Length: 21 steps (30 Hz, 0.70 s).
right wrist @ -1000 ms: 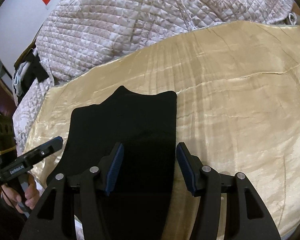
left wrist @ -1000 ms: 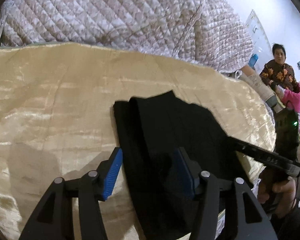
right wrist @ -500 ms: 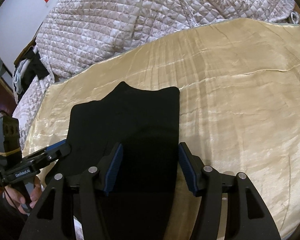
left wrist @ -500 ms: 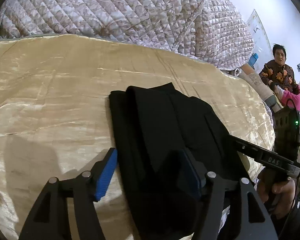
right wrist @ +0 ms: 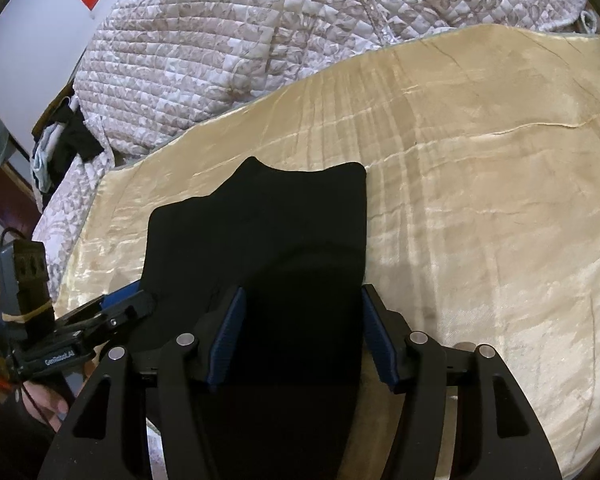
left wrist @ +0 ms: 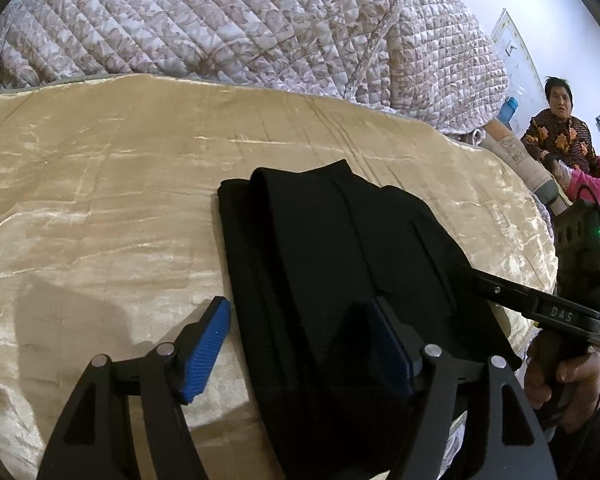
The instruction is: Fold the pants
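The black pants (left wrist: 332, 248) lie folded lengthwise on a golden bedspread (left wrist: 100, 184); they also show in the right wrist view (right wrist: 276, 232). My left gripper (left wrist: 300, 344) is open, its fingers straddling the pants' left edge near the front. My right gripper (right wrist: 304, 336) is open, its fingers straddling the pants' right side at the near end. The right gripper shows at the right of the left wrist view (left wrist: 540, 308), and the left gripper at the left of the right wrist view (right wrist: 100, 320). Neither holds cloth.
A quilted floral blanket (left wrist: 260, 28) is heaped along the far side of the bed (right wrist: 260, 32). A person (left wrist: 560, 132) sits at the far right beyond the bed. Clothes (right wrist: 64, 140) lie at the far left.
Both grippers have moved slightly forward and lower over the near end of the pants. The pants have not moved and both stay open.
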### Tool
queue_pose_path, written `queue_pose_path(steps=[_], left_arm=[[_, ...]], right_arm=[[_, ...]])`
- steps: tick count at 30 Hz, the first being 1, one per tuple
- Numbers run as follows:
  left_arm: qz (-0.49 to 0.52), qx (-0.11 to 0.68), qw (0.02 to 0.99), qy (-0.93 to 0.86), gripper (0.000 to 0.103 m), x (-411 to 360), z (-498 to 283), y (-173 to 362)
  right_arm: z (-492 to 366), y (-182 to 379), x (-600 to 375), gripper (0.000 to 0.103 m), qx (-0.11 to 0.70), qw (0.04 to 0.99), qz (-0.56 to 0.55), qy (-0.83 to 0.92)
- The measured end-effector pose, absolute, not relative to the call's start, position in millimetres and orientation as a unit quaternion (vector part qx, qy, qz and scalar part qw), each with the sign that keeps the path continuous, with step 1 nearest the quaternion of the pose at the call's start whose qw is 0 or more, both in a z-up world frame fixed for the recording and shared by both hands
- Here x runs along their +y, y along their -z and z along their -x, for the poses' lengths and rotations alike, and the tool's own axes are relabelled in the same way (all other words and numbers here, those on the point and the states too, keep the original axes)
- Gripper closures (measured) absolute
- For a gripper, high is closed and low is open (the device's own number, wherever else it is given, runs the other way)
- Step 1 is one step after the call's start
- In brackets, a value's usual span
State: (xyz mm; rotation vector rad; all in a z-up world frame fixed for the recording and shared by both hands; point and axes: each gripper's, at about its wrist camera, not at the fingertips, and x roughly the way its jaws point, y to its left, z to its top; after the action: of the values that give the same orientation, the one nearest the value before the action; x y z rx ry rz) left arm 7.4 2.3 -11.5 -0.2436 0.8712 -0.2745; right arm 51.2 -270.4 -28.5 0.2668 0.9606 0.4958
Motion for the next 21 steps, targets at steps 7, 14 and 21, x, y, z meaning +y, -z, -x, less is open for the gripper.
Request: queue_pose_path(steps=[7, 14, 21], left_arm=[[0.163, 0.427, 0.878, 0.144, 0.042, 7, -5, 15], [0.205, 0.431, 0.866, 0.149, 0.059, 19, -10, 17], [0.204, 0.431, 0.867, 0.145, 0.068, 18, -15, 16]], right_arm=[[-52, 29, -276, 0.046, 0.460, 0.832, -0.180, -0.254], [-58, 34, -281, 0.069, 0.467, 0.829, -0.189, -0.242], [-65, 38, -282, 0.069, 0.477, 0.821, -0.201, -0.241]])
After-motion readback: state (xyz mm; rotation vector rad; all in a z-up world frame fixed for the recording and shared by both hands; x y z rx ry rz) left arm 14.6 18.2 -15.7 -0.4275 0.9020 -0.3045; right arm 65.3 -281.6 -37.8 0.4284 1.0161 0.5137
